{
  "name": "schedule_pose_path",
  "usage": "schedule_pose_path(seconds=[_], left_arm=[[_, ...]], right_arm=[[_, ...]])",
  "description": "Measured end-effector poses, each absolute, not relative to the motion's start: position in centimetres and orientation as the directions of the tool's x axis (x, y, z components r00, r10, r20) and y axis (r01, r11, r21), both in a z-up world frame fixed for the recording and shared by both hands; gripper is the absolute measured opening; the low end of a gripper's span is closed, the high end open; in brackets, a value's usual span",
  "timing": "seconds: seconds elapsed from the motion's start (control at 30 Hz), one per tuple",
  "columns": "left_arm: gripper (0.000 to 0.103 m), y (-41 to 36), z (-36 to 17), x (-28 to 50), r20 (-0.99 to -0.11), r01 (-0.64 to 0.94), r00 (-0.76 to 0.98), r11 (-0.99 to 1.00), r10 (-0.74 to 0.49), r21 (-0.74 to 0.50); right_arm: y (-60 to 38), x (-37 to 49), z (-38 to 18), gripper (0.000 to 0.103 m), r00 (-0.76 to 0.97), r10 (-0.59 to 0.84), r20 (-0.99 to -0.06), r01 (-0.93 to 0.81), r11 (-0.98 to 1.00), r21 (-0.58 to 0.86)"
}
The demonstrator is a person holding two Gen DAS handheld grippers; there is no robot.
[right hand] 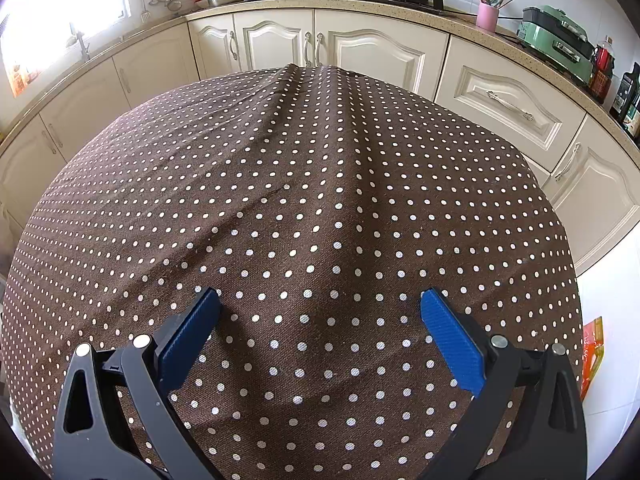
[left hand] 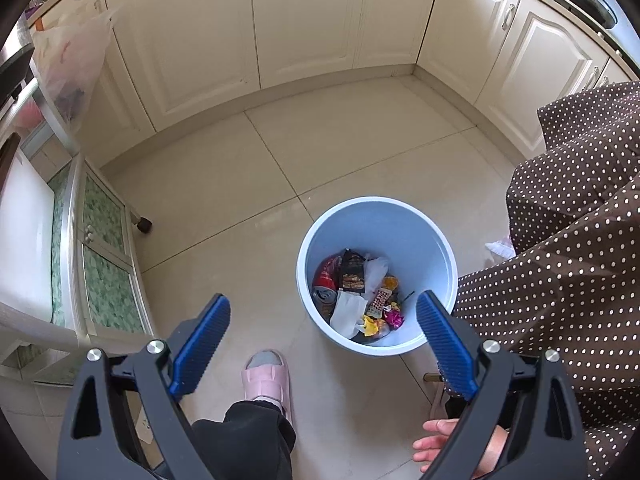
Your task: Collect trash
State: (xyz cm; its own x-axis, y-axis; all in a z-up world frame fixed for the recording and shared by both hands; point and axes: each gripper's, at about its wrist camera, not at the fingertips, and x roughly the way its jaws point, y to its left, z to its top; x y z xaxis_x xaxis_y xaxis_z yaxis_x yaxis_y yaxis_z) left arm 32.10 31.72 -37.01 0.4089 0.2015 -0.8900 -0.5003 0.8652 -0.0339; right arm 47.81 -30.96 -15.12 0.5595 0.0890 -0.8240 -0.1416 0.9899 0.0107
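A light blue bin [left hand: 424,236] stands on the tiled floor beside the table, seen from above in the left wrist view. Inside lie a red can [left hand: 326,276], a dark snack packet [left hand: 352,272], white paper [left hand: 348,312] and several bright wrappers. My left gripper [left hand: 322,312] hangs open above the bin's near rim with nothing between its blue pads. In the right wrist view my right gripper [right hand: 320,304] stands open and empty over the brown polka-dot tablecloth [right hand: 304,184], which carries no trash in view.
The dotted cloth [left hand: 580,240] hangs at the right of the bin. A small white scrap [left hand: 498,248] lies on the floor by the cloth. A wheeled cabinet [left hand: 100,256] stands left. A slippered foot [left hand: 266,376] and a hand [left hand: 436,440] are near. Cream cabinets [right hand: 360,48] ring the room.
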Motion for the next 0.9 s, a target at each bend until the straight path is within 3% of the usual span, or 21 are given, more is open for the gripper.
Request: schedule_pose_path(seconds=[0.47,0.9], left_arm=[[0.092,31.1,-36.3,32.4,-0.869,-0.457,0.463,0.887,0.176,-0.064],[0.092,25.4,-32.2,31.8,-0.812,-0.348,0.546,0.938,0.207,0.005]], right_arm=[[-31.0,47.9,-15.1,0.097,0.559,0.089,-0.824,-0.142,0.990,0.010],[-30.9,47.9,-15.1,0.097,0.559,0.089,-0.824,-0.142,0.990,0.010]])
